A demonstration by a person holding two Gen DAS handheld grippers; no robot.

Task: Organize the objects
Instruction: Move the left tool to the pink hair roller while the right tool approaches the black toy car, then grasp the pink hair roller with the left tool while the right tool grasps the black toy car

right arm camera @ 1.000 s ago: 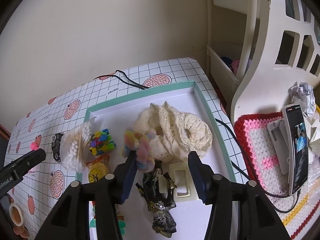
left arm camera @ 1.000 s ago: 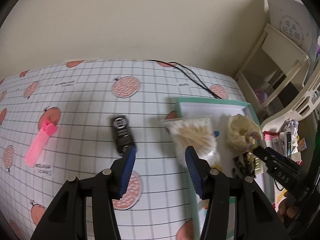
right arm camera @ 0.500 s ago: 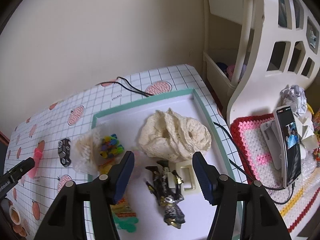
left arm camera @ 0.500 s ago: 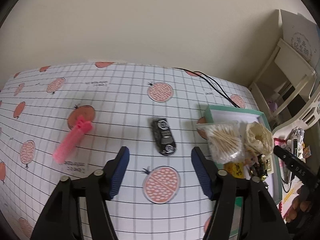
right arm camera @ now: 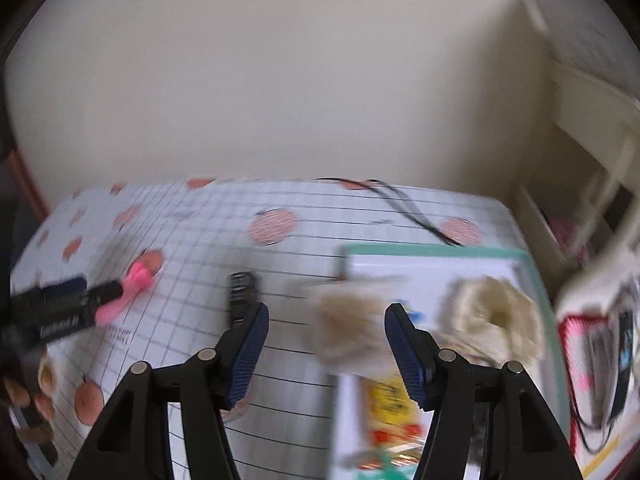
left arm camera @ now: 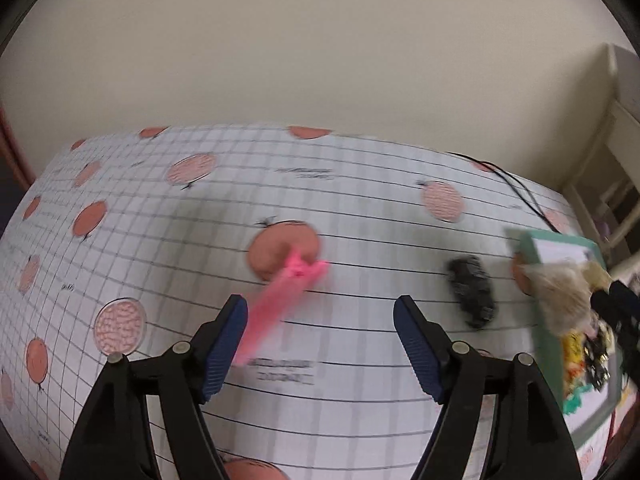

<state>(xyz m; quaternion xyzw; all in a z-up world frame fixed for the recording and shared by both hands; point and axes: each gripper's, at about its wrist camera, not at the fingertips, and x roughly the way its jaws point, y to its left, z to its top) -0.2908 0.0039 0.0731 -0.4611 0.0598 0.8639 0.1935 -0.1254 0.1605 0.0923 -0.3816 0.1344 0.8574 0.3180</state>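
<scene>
A pink comb (left arm camera: 280,300) lies on the checked tablecloth, its near end close to the left finger of my open left gripper (left arm camera: 320,316). A small black toy car (left arm camera: 472,296) sits to the right of it, beside the green-rimmed tray (left arm camera: 548,340). My right gripper (right arm camera: 324,328) is open and empty, hovering over the tray's left edge above a bag of cotton swabs (right arm camera: 348,328). The right wrist view also shows the pink comb (right arm camera: 128,292), the toy car (right arm camera: 242,292), a cream lace cloth (right arm camera: 496,320) in the tray (right arm camera: 440,250), and the left gripper (right arm camera: 80,300) over the comb. Both views are blurred.
A black cable (right arm camera: 412,210) runs across the table's far right. A white shelf unit (right arm camera: 580,160) stands right of the table. A phone on a crocheted mat (right arm camera: 608,340) lies beyond the tray. Small packets (right arm camera: 388,400) fill the tray's near part. A hand (right arm camera: 28,392) holds the left gripper.
My left gripper has swung left from the tray and toy car toward the pink comb. My right gripper has turned left, from the tray's middle to its left edge.
</scene>
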